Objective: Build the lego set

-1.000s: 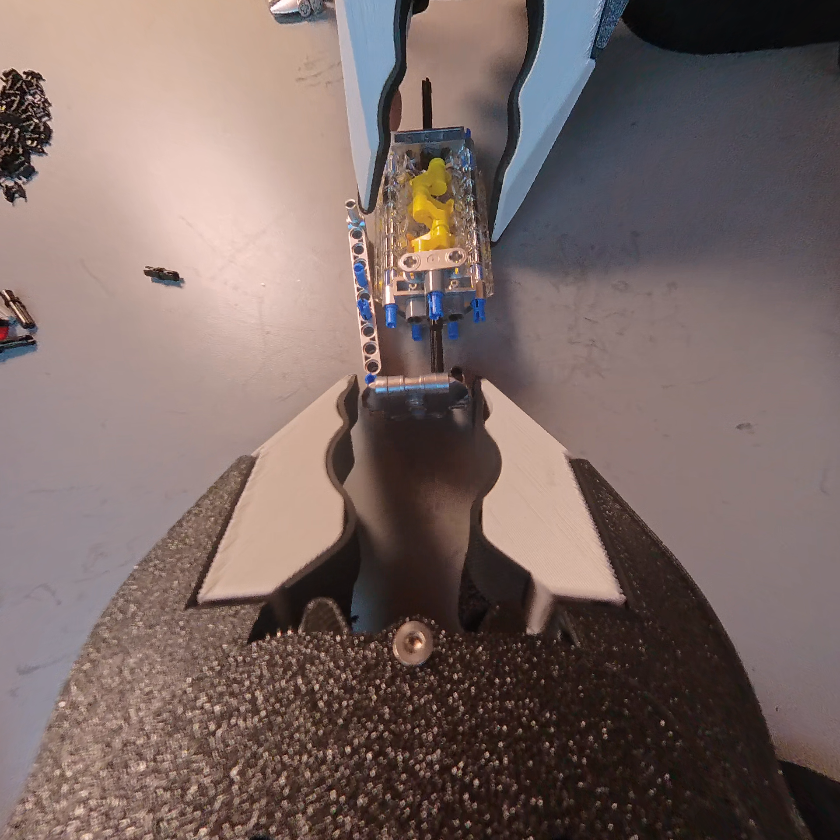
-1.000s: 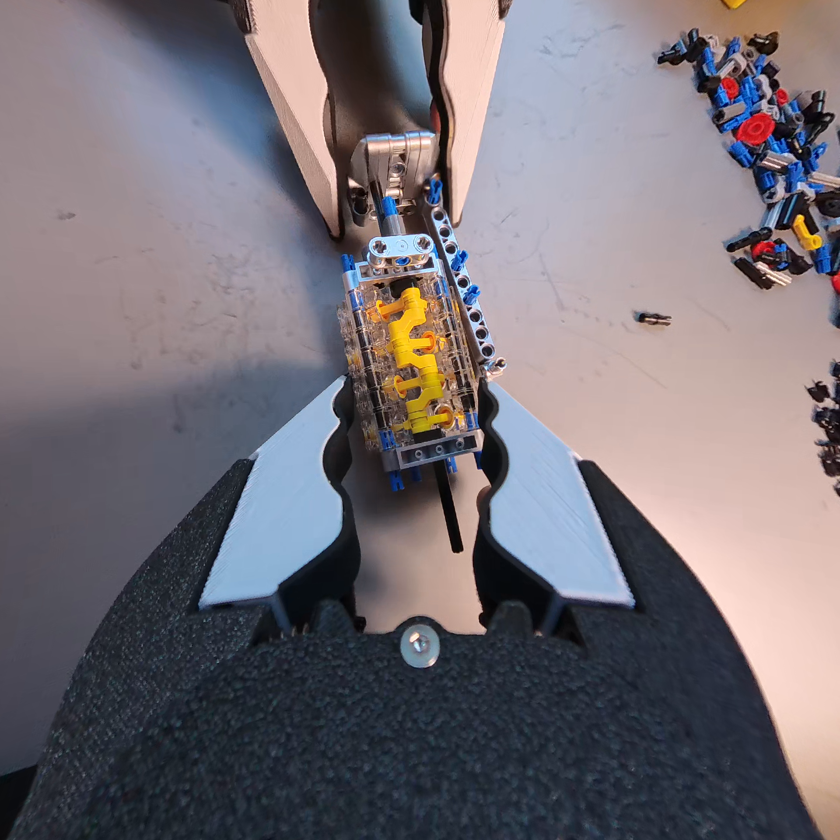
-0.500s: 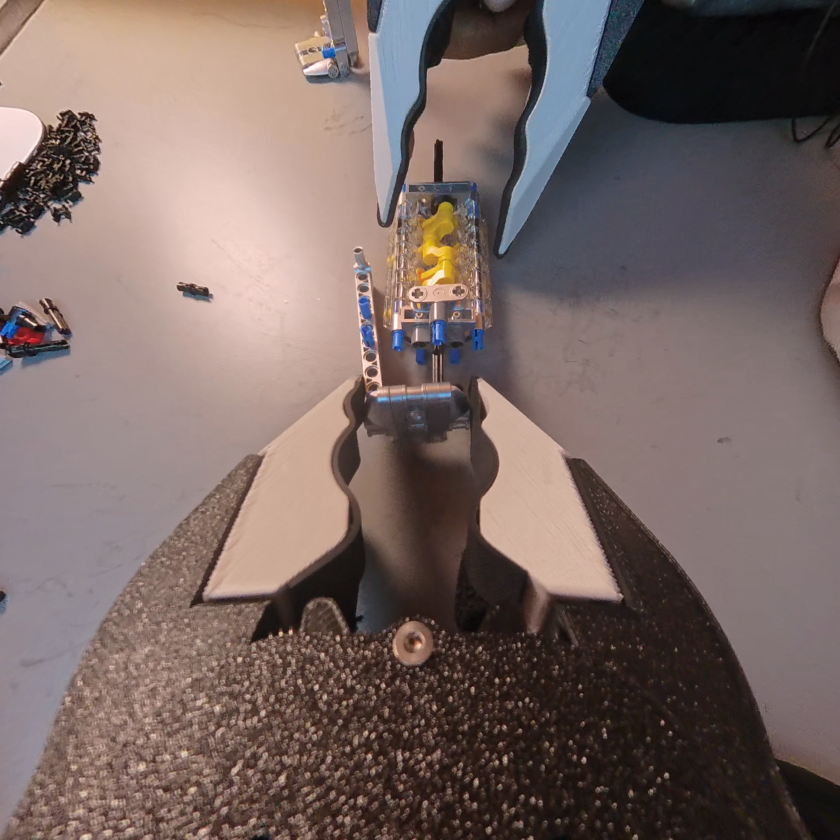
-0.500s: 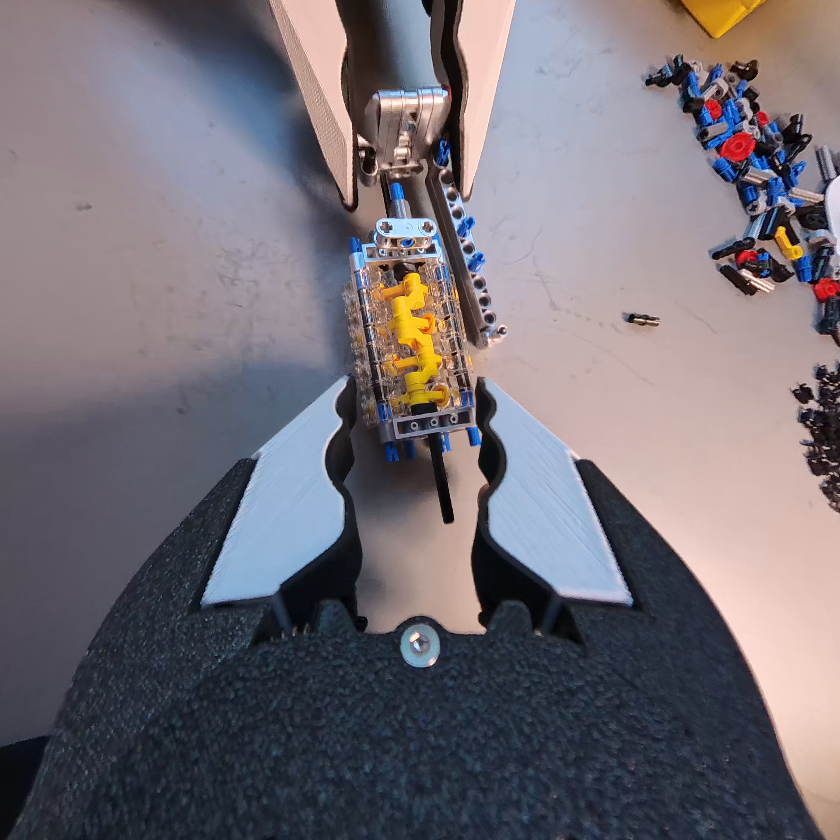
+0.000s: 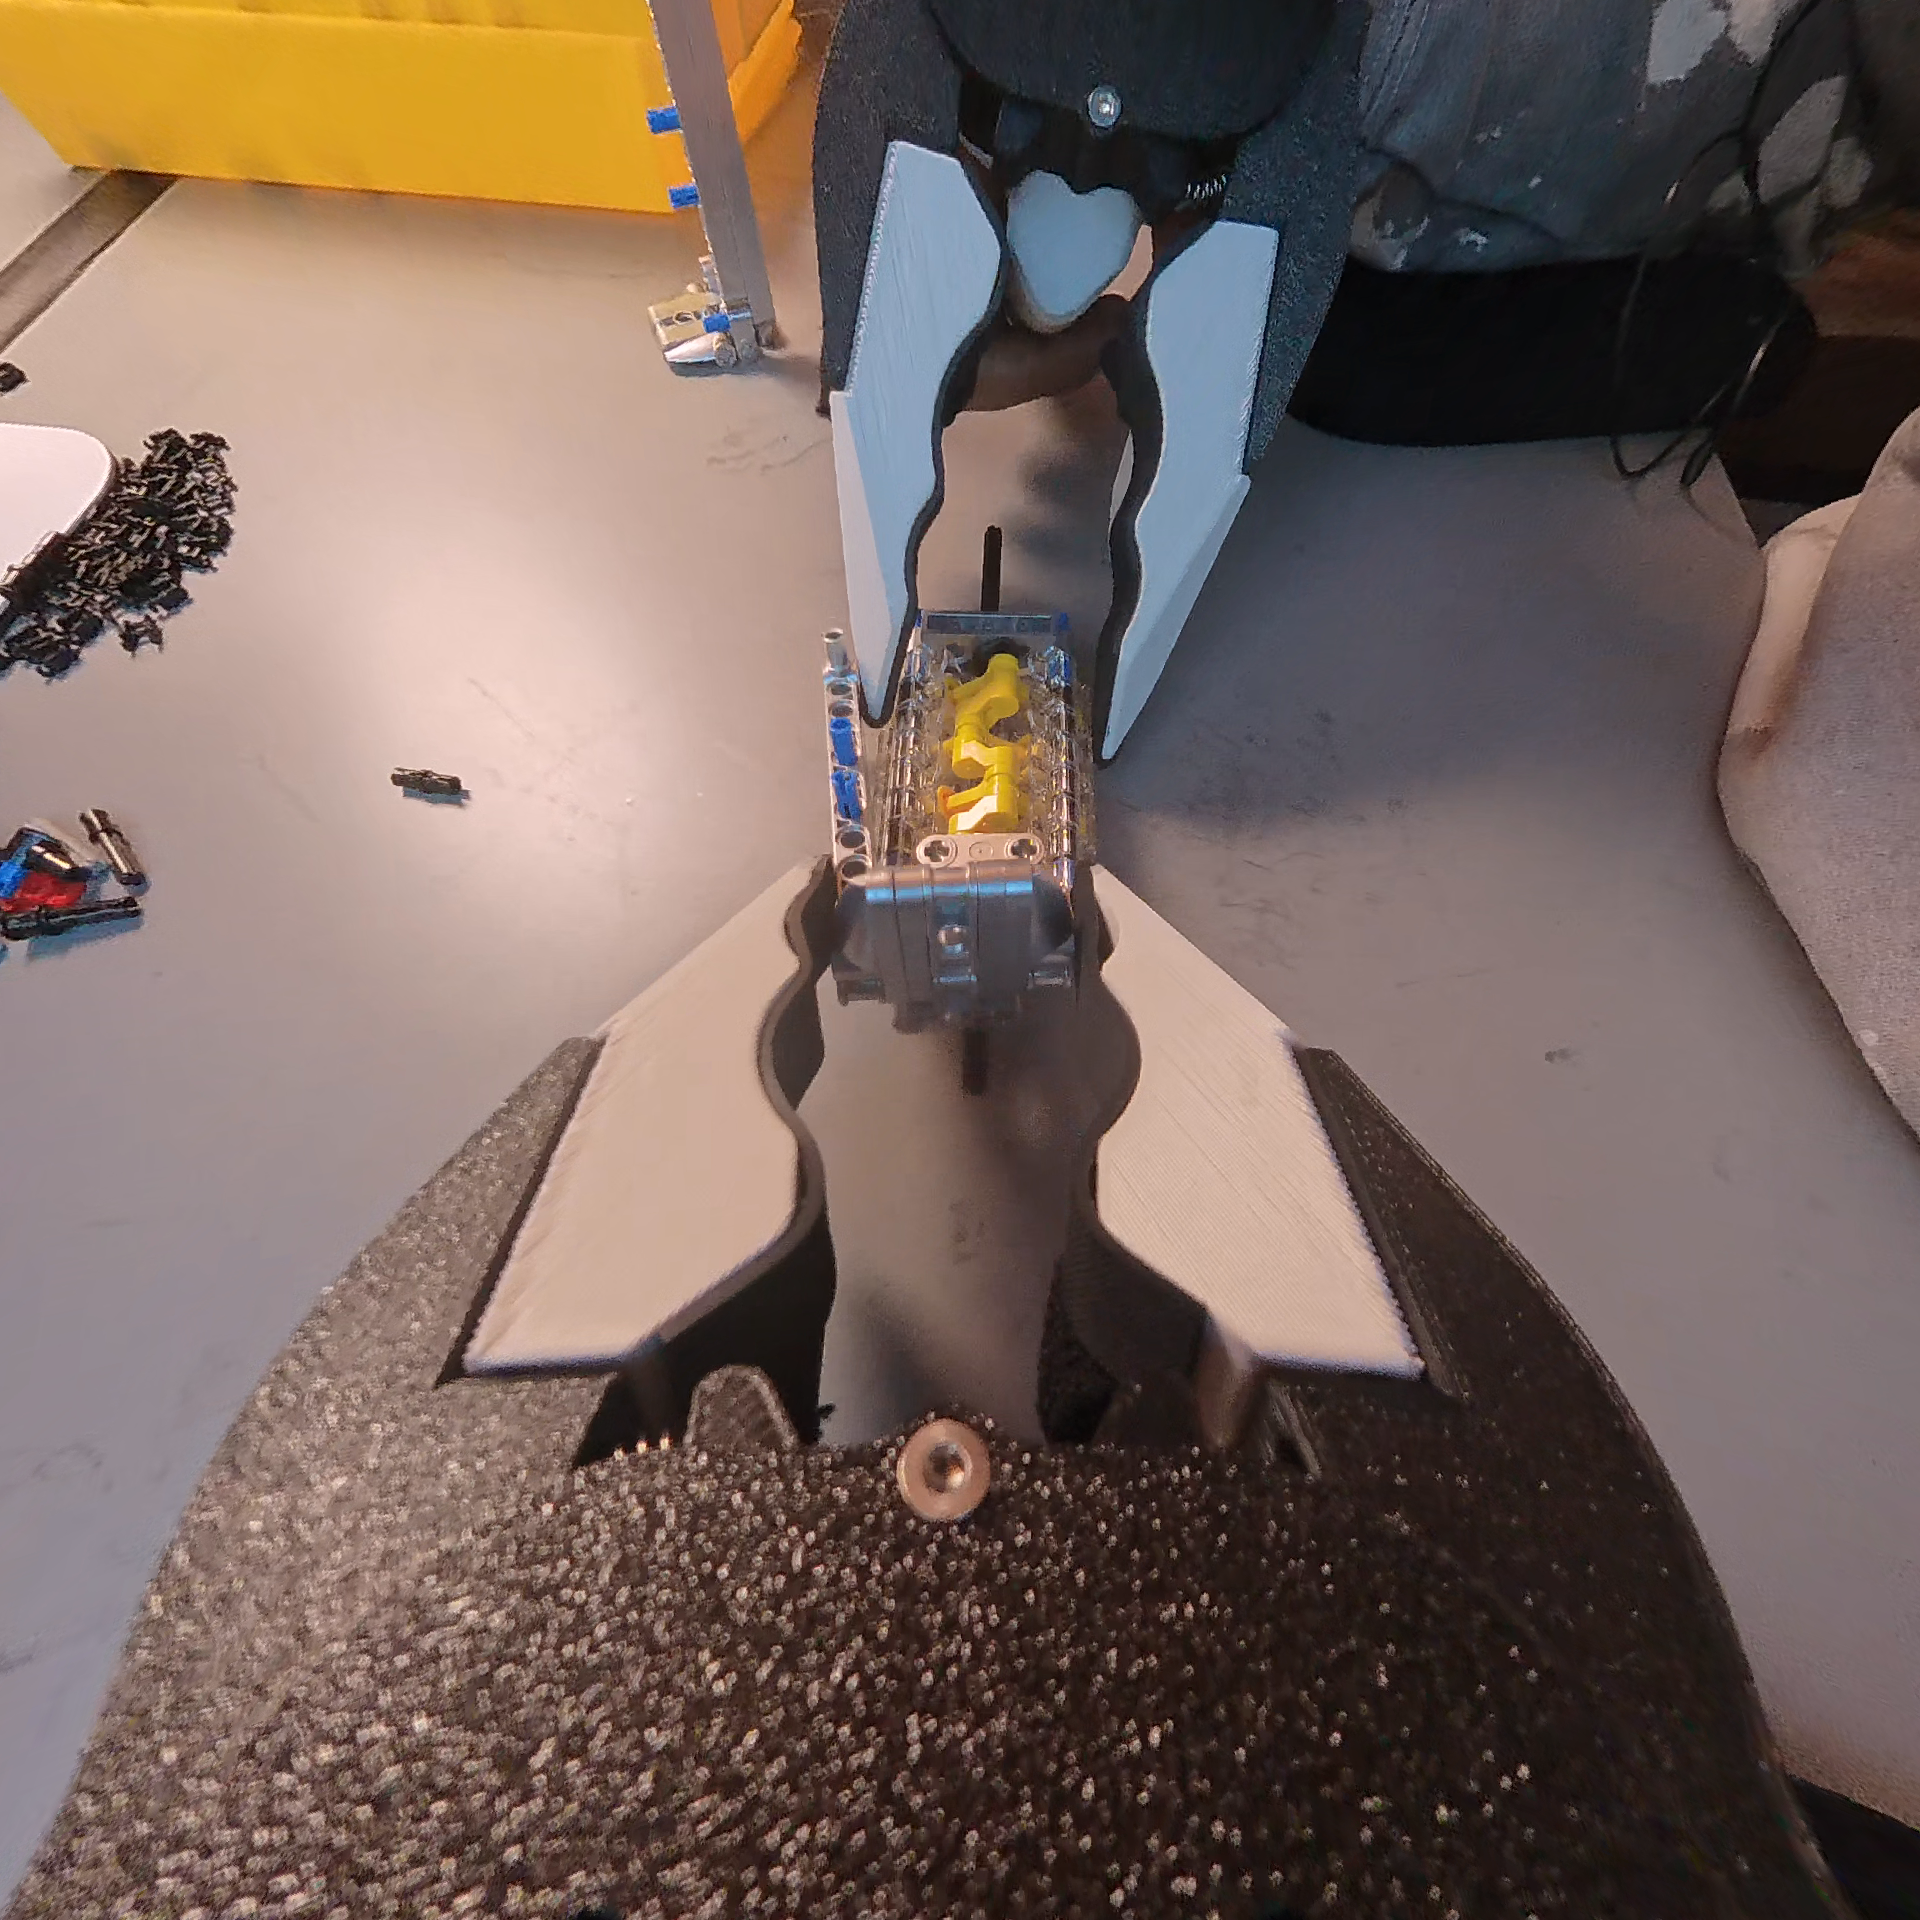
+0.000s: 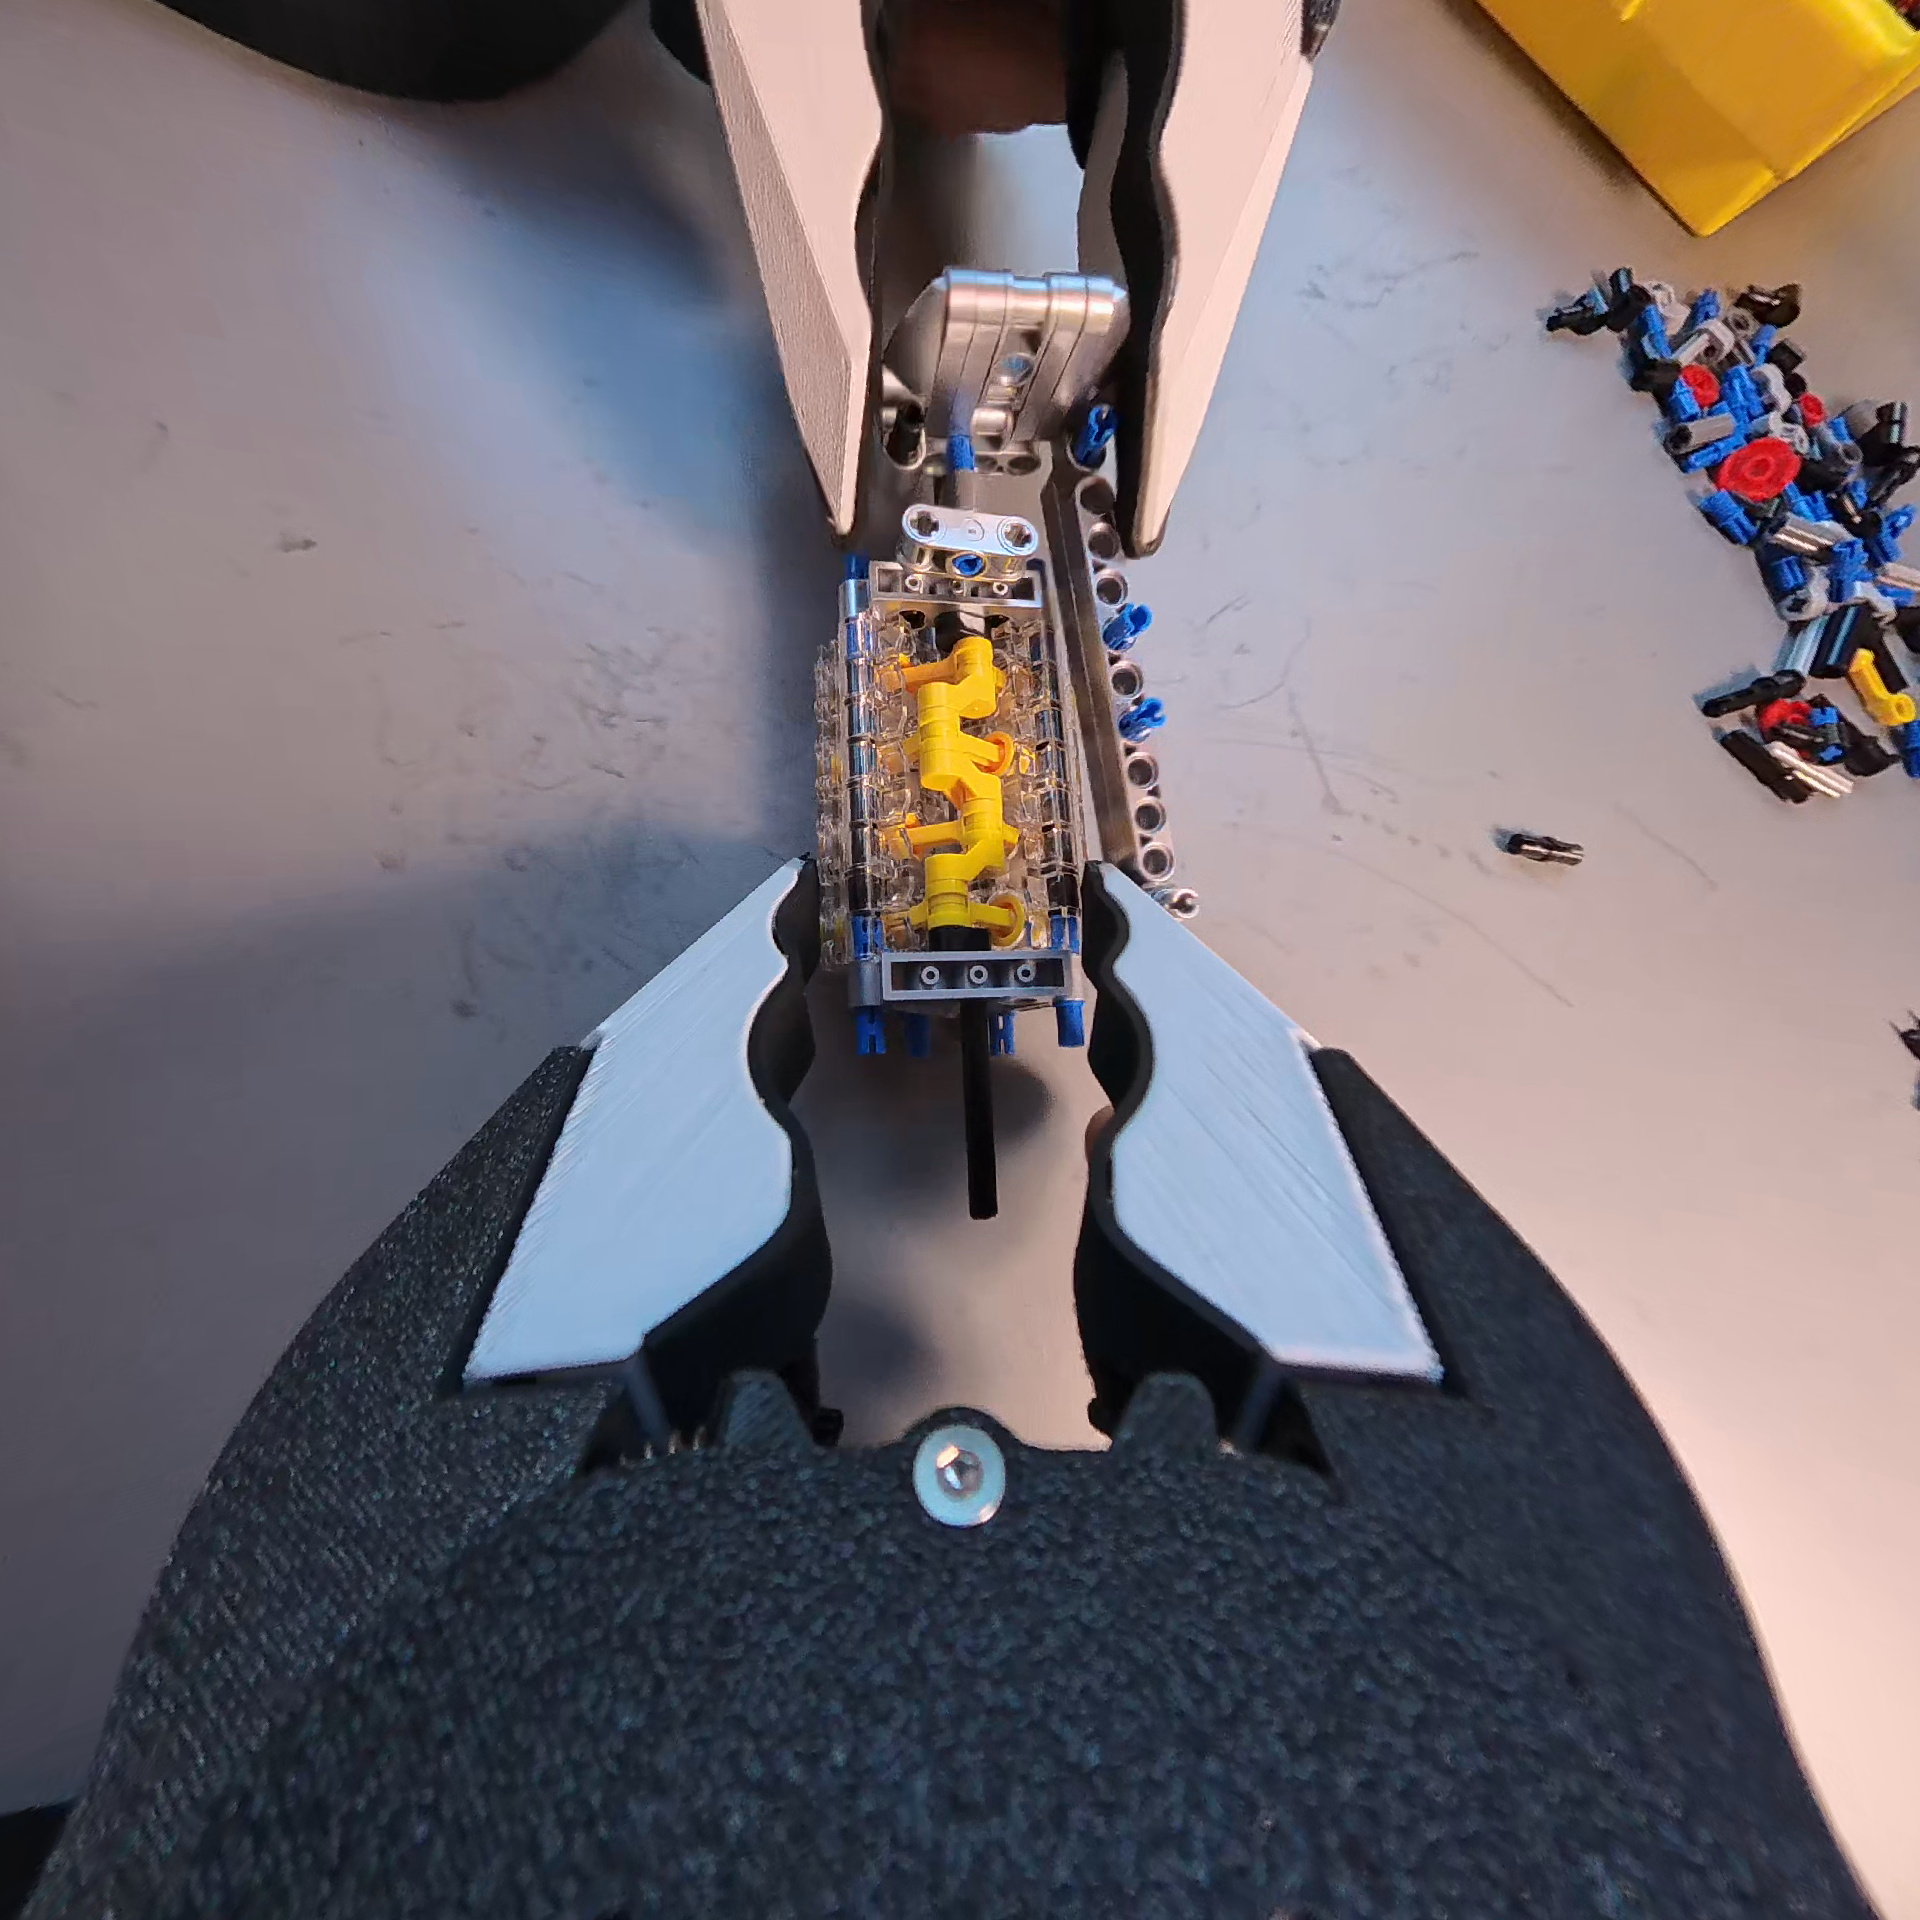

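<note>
Gripping the silver-grey brick block (image 5: 956,940), the left gripper (image 5: 954,914) has its fingers closed narrow on the block's two sides, same hold as a second ago. What changed: the block has come right up against the near end of the clear engine assembly (image 5: 987,748), where earlier a gap with bare black axle showed between them; in the left wrist view a short stub of axle now pokes out under the block. In the right wrist view the block (image 6: 1013,353) sits a bit higher than the assembly's end plate, whether touching it cannot be told. The right gripper (image 6: 945,914) straddles the other end of the engine assembly (image 6: 951,800), fingertips at its clear side walls; contact cannot be told, jaws set about as wide as the assembly, as before. Yellow crank pieces (image 6: 956,779) run down the middle, and the black axle (image 6: 979,1122) sticks out toward the right wrist camera between the fingers. The assembly lies on the grey table (image 5: 416,1039). A long grey holed beam (image 6: 1117,696) with blue pins lies along its side; it now sits closer in than half a second ago. A lone black pin (image 5: 426,779) lies off to the left, with a black pin heap (image 5: 114,551) farther out. A mixed parts pile (image 6: 1797,561) and a yellow bin (image 6: 1704,94) are now more in view.
</note>
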Demonstrator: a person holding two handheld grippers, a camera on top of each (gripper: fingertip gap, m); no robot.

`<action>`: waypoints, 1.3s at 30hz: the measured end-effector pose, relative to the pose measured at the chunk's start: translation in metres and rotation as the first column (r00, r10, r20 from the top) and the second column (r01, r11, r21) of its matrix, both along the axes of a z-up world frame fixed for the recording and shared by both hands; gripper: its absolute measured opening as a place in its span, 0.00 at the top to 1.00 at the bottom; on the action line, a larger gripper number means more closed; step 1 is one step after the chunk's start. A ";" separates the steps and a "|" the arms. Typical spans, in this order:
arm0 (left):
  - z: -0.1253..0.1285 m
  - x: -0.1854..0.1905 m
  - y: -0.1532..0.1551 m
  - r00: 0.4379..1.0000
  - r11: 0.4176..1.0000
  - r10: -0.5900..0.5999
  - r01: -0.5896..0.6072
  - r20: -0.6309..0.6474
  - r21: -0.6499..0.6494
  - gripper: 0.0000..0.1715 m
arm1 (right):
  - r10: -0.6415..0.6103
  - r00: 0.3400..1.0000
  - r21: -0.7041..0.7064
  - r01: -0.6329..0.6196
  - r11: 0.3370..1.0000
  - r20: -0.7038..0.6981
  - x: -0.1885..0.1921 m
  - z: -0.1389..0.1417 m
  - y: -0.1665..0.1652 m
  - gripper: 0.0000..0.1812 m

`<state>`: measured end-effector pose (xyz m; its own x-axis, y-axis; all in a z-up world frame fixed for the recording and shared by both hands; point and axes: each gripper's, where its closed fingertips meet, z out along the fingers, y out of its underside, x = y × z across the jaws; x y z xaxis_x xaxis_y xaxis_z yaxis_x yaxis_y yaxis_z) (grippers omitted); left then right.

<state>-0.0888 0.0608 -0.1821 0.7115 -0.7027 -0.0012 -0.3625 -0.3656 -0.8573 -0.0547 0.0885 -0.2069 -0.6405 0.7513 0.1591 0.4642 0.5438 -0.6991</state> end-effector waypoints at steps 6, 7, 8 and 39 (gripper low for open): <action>0.016 -0.002 0.001 0.996 0.999 0.002 -0.007 0.092 0.048 0.74 | -0.016 1.000 -0.086 0.013 0.996 -0.023 0.003 0.015 0.004 0.72; 0.020 -0.002 0.001 0.993 0.998 0.003 -0.009 0.114 0.057 0.74 | -0.031 0.999 -0.118 0.026 0.993 -0.043 0.003 0.024 0.007 0.72; 0.024 -0.002 0.001 0.990 0.998 0.002 -0.012 0.143 0.068 0.74 | -0.052 0.996 -0.146 0.042 0.988 -0.066 0.003 0.033 0.012 0.73; 0.006 -0.017 -0.010 0.998 0.999 0.045 -0.045 0.040 0.002 0.72 | -0.025 0.985 -0.425 -0.051 0.904 -0.173 -0.043 0.064 -0.002 0.96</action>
